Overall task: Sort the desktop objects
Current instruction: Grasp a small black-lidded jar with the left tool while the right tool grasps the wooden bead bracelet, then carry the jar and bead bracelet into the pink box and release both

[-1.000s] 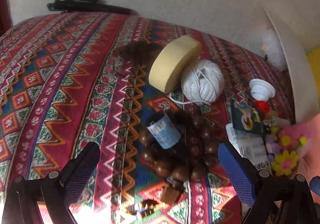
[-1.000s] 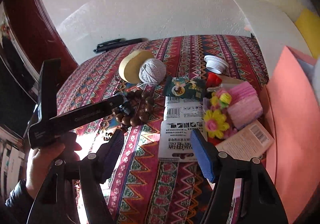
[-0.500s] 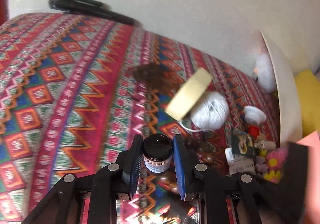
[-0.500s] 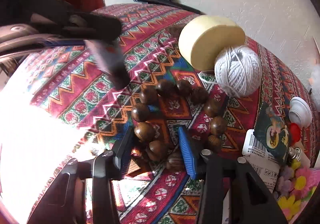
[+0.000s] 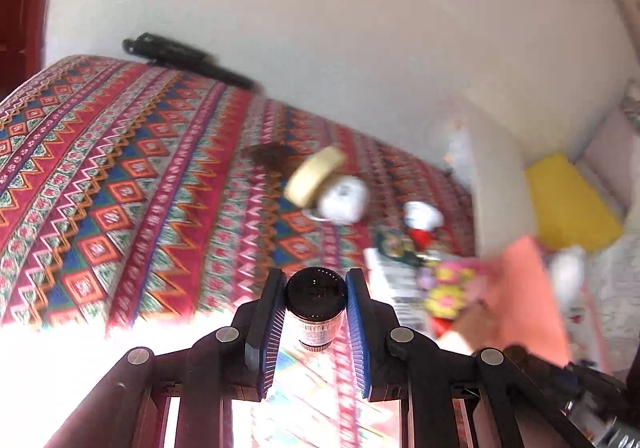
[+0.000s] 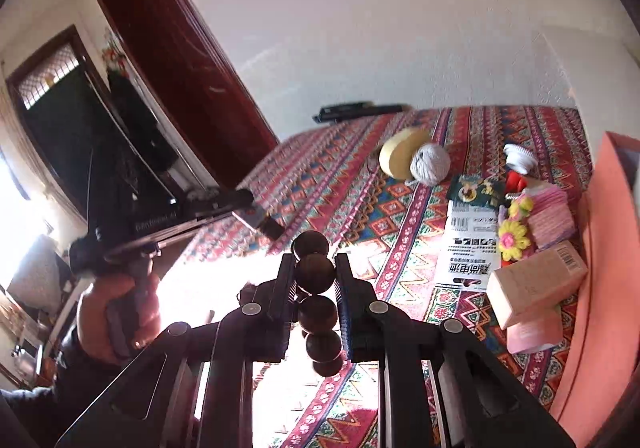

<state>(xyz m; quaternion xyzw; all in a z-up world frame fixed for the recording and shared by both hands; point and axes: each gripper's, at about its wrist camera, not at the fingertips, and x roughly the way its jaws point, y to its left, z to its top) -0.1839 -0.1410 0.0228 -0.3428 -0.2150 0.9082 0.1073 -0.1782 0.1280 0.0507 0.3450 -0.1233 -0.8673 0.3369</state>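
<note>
My left gripper (image 5: 316, 290) is shut on a small dark glass bottle (image 5: 316, 300) with a pale label, held above the patterned cloth (image 5: 120, 187). My right gripper (image 6: 314, 272) is shut on a string of brown wooden beads (image 6: 315, 275) that hangs down between its fingers, lifted off the cloth (image 6: 400, 203). In the right wrist view the left gripper (image 6: 256, 217) shows at the left, held by a hand (image 6: 108, 316). A yellow tape roll (image 6: 400, 157) and a white twine ball (image 6: 430, 163) lie further back on the cloth.
At the right lie a battery pack (image 6: 472, 248), felt flowers (image 6: 512, 236), a pink pad (image 6: 552, 215), a pale box (image 6: 536, 284), a white cap (image 6: 520, 157) and a salmon sheet (image 6: 600, 288). Black pens (image 6: 356, 111) rest by the wall. A dark red door (image 6: 180, 59) stands left.
The left gripper closed on the bottle and raised it. The right gripper closed on the bead string and lifted it off the cloth, pulling back from the table.
</note>
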